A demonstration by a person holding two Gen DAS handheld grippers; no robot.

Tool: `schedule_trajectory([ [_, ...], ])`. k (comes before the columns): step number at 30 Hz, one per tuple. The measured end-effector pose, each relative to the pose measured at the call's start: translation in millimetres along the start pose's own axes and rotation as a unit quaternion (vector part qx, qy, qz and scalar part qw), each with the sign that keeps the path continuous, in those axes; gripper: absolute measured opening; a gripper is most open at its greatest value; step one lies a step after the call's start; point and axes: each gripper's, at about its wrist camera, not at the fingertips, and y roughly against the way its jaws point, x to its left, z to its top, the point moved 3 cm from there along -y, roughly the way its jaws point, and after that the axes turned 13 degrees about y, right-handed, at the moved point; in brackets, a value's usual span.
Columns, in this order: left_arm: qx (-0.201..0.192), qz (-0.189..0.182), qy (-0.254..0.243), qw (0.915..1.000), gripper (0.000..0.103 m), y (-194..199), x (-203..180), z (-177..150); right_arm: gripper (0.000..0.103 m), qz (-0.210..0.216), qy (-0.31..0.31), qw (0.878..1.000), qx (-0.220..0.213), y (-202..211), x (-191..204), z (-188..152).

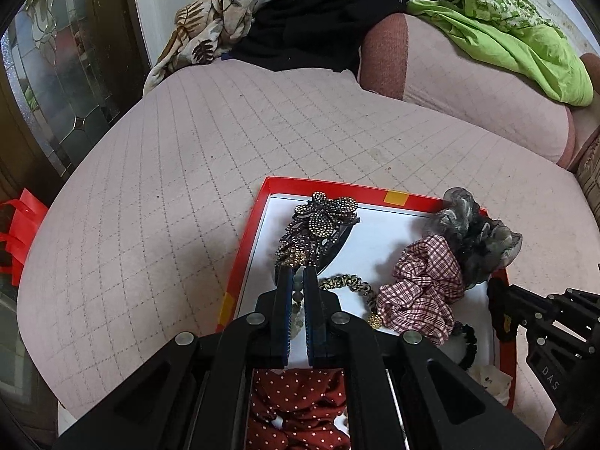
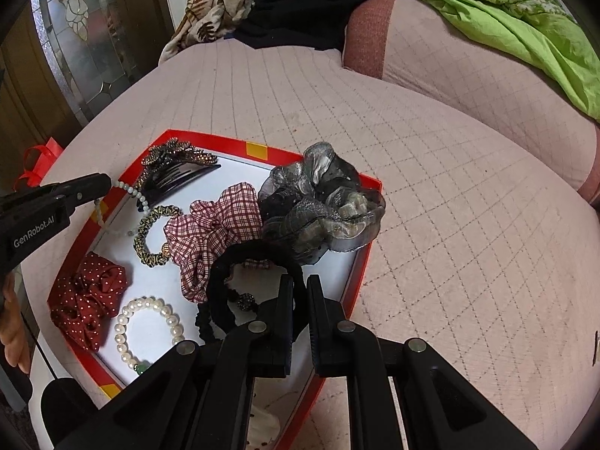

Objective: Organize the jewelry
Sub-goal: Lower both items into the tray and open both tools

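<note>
A red tray with a white floor lies on the pink bed. In it are a jewelled comb clip, a checked scrunchie, a grey organza scrunchie, a leopard hair tie, a red dotted scrunchie and a pearl bracelet. My left gripper is shut on a pale bead strand that hangs over the tray's left side. My right gripper is shut on a black hair band.
The pink quilted bed cover extends left and beyond the tray. A pink pillow, green cloth, black clothes and a leaf-print cloth lie at the back. A glass door and red ribbon are left.
</note>
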Motion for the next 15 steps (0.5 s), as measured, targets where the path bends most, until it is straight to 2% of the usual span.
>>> schedule_trajectory([
  [15,0.018,0.009,0.0,0.9998,0.005,-29,3,-4,0.008,-0.011,-0.009,1.0,0.022,-31,-7,-2],
])
